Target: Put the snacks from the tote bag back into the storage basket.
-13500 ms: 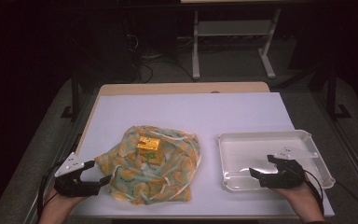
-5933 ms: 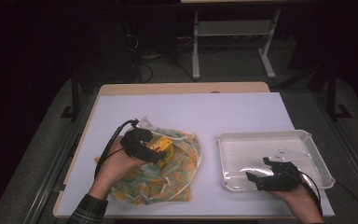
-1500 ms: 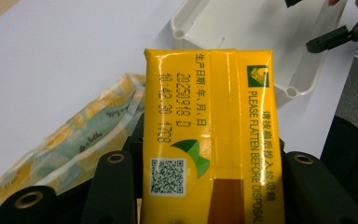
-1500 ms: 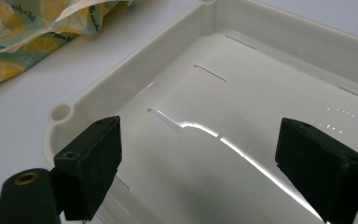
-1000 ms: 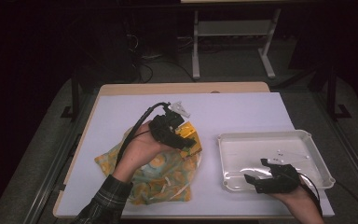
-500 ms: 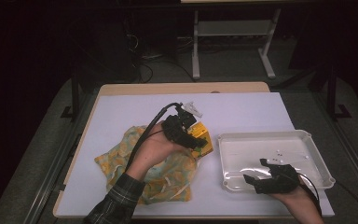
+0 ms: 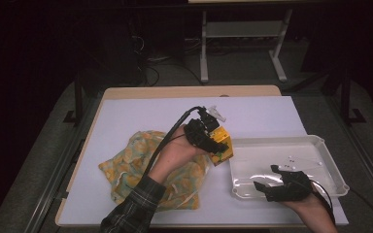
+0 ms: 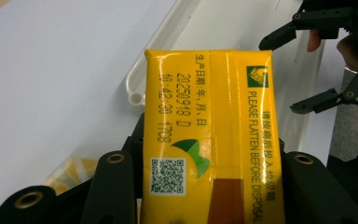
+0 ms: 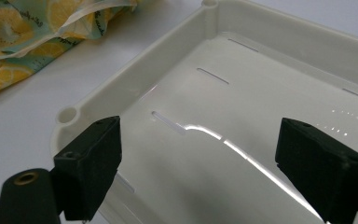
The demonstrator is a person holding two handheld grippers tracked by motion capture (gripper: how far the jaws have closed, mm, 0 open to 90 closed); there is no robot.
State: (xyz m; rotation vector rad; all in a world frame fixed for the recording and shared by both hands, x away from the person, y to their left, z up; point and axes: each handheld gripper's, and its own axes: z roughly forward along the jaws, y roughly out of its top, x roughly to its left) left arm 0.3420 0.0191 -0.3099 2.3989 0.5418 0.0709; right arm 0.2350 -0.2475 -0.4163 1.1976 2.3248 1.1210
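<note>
Already lifted clear of the fabric bag (image 7: 141, 165), yellow carton (image 7: 222, 145) clamped in left gripper (image 7: 209, 138); tray (image 7: 320, 145) at three o'clock unfilled, right gripper (image 7: 272, 182) spread, empty.

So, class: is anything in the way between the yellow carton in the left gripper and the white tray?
Nothing visible. The left gripper holds the yellow carton beside the white tray; the open right gripper hovers over the tray's near edge.

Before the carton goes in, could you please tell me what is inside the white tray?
The tray holds nothing visible; its slotted floor is bare. The right tongs hover over its near corner, covering that part.
</note>
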